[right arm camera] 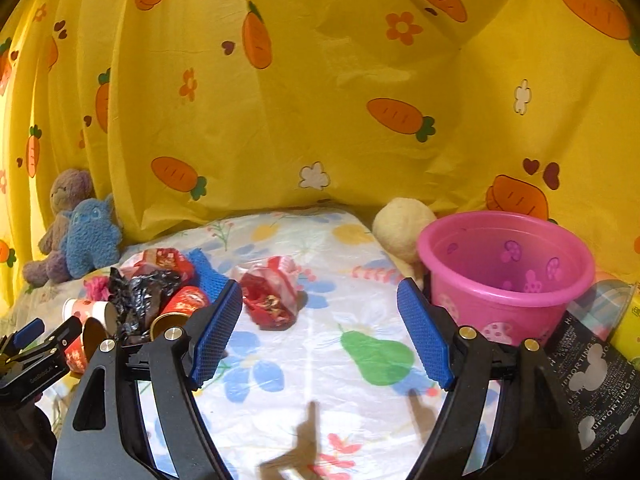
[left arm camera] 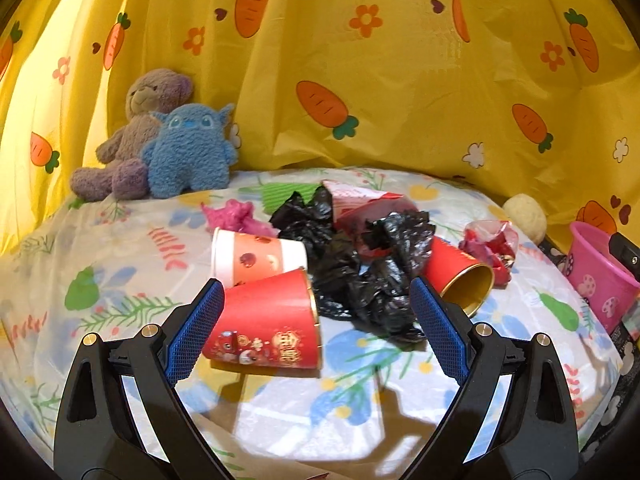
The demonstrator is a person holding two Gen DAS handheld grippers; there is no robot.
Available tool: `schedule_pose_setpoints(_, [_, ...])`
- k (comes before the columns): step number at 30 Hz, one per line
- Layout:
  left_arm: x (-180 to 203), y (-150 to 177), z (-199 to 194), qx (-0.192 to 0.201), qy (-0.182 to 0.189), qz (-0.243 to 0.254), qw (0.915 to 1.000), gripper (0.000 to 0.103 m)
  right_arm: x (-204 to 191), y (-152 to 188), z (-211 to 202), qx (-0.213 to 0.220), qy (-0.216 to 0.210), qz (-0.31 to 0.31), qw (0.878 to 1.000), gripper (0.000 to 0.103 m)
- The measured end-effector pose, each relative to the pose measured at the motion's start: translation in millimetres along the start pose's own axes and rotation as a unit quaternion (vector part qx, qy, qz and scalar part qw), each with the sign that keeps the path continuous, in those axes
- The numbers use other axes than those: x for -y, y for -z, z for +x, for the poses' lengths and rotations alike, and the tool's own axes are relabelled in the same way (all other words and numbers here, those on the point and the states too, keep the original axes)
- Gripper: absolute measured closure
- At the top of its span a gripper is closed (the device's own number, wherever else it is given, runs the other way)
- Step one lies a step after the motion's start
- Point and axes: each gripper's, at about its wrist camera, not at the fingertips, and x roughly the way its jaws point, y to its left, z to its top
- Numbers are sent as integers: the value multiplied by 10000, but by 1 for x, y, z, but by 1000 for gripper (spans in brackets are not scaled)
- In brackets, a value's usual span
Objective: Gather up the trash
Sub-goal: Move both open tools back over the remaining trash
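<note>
Looking along the left gripper (left arm camera: 316, 330), its jaws stand wide apart and grasp nothing. A red paper cup (left arm camera: 266, 322) lies on its side between them, close against the left blue pad (left arm camera: 194, 334); whether it touches the pad is unclear. Just behind it lies a white and orange cup (left arm camera: 256, 257), also on its side. A crumpled black plastic bag (left arm camera: 360, 268) sits in the middle of the pile, with a second red cup (left arm camera: 460, 276) tipped over at its right, its gold inside facing the camera. A pink crumpled scrap (left arm camera: 236, 216) and a red and white wrapper (left arm camera: 360, 200) lie behind, and a red foil packet (left arm camera: 490, 246) lies apart to the right. All rest on the floral cloth (left arm camera: 120, 264). A brown teddy bear (left arm camera: 132, 132) and a blue plush toy (left arm camera: 190, 148) sit against the yellow carrot-print curtain (left arm camera: 400, 80). The pink bucket (left arm camera: 596, 272) stands at the far right edge.

From the right wrist view, the right gripper (right arm camera: 320, 332) is likewise released, empty over bare cloth. The foil packet (right arm camera: 270, 294) lies ahead, the trash pile to the left, where the left gripper (right arm camera: 36, 344) shows. The pink bucket (right arm camera: 508, 276) stands upright and looks empty, just right of the right jaw, beside a cream plush ball (right arm camera: 400, 228).
</note>
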Motion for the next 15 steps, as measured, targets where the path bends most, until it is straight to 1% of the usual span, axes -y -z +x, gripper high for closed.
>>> schedule_pose_setpoints(6, [-13,8,14,-282,-63,-31,9996,11,-40,6,14,-173,-421,-247,9987,25])
schedule_pose_setpoints(9, [-15,9,23,-429,-75,-45,9990,11,-54,10,18,-246,-552,-344,9976,25])
schedule_pose_setpoints(12, [-17,9,33,-551,-175,-12,9983,11,-65,12,24,-310,-650,-430,9965,25])
schedule_pose_setpoints(15, [-20,5,38,-569,-262,-18,9980,11,-75,13,29,-356,-745,-499,9953,25])
